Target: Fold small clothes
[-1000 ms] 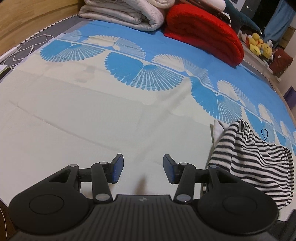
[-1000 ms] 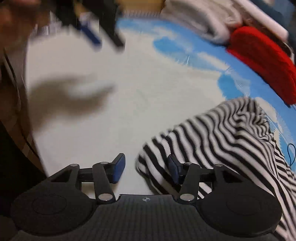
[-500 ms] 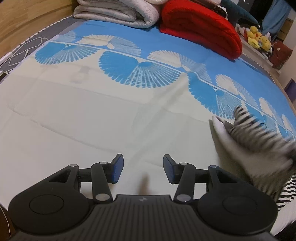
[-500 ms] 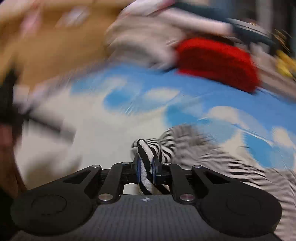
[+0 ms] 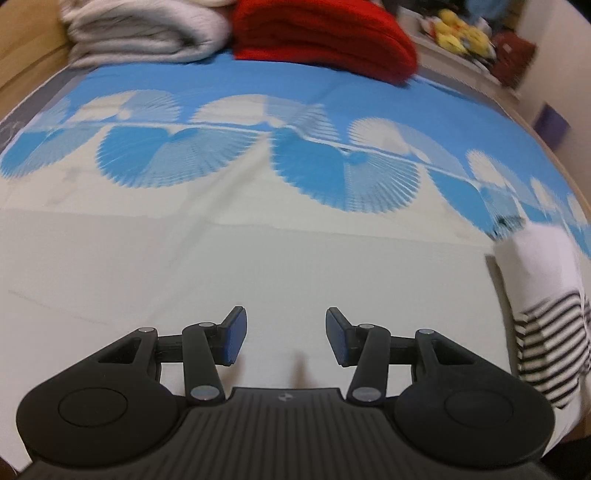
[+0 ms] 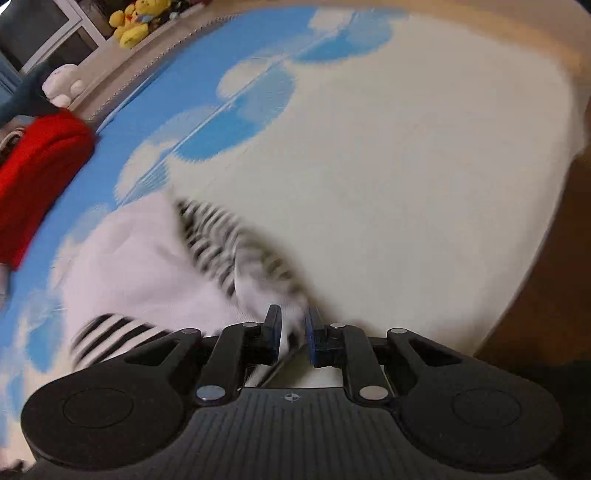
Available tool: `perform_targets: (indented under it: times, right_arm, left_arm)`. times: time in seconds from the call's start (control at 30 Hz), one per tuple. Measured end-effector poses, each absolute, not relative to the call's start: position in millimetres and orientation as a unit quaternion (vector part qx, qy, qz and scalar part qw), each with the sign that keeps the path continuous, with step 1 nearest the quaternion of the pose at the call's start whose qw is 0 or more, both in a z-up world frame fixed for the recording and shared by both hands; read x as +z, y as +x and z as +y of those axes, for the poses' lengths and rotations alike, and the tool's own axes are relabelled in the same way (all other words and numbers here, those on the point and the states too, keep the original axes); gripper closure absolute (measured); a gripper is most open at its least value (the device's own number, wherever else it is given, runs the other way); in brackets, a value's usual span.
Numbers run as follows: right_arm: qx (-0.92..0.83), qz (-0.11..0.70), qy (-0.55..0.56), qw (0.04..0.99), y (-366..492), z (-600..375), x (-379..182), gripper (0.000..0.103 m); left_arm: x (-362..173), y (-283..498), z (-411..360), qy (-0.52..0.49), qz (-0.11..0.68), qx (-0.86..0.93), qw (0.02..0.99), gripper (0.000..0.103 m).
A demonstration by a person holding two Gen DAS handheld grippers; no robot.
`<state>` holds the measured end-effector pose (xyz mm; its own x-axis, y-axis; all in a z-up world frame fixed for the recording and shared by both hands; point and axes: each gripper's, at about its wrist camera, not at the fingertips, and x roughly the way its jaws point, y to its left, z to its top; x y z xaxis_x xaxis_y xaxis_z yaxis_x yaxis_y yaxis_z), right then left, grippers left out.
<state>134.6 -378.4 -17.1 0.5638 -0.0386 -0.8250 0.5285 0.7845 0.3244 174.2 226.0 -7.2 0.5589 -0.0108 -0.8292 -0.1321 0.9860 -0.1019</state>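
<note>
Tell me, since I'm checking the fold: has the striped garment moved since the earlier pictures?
Yes. In the left wrist view the striped garment has slid rightward toward the frame edge, away from the red blanket, white inside now showing.

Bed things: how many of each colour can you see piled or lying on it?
Red blanket: 1
Grey-white quilt: 1
Black-and-white striped top: 1
Total: 3
</note>
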Motion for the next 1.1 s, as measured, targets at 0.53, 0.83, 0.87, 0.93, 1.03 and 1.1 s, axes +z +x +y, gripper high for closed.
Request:
perform_targets:
  times: [0.53,0.83,0.87,0.93,1.03,1.1]
  right_arm:
    - [0.179,0.469,0.237,0.832,271.5,-374.4,-23.1,0.053]
    - [0.205,0.472,0.273,0.813,269.9,-382.4,-20.4,0.096]
    - [0.212,0.453,0.311,0.808,265.8,-396.6,-12.4,0.097]
    - [0.222,0.415,0.359,0.806,257.1,-420.9,4.5,0.097]
    - [0.184,0.406,0.337,0.829,244.4,-447.9,14.9,0.097]
    - [0.153,0.441,0.332,0.82,247.9,-458.0,0.3,0.097]
  left_arm:
    - [5.6,162.9,87.2,-0.058,0.45,-0.063,0.889,0.049]
    - [-6.2,186.6,-7.0,-0.161,0.451,-0.113,0.87,0.025]
    - [-9.0,189.7,-14.5,-0.172,0.447,-0.119,0.87,0.024]
    - [-17.4,197.8,-27.7,-0.205,0.448,-0.122,0.862,0.024]
    - [-32.7,206.5,-41.5,-0.239,0.464,-0.13,0.843,0.024]
    - [-46.4,208.2,-52.0,-0.247,0.481,-0.139,0.83,0.019]
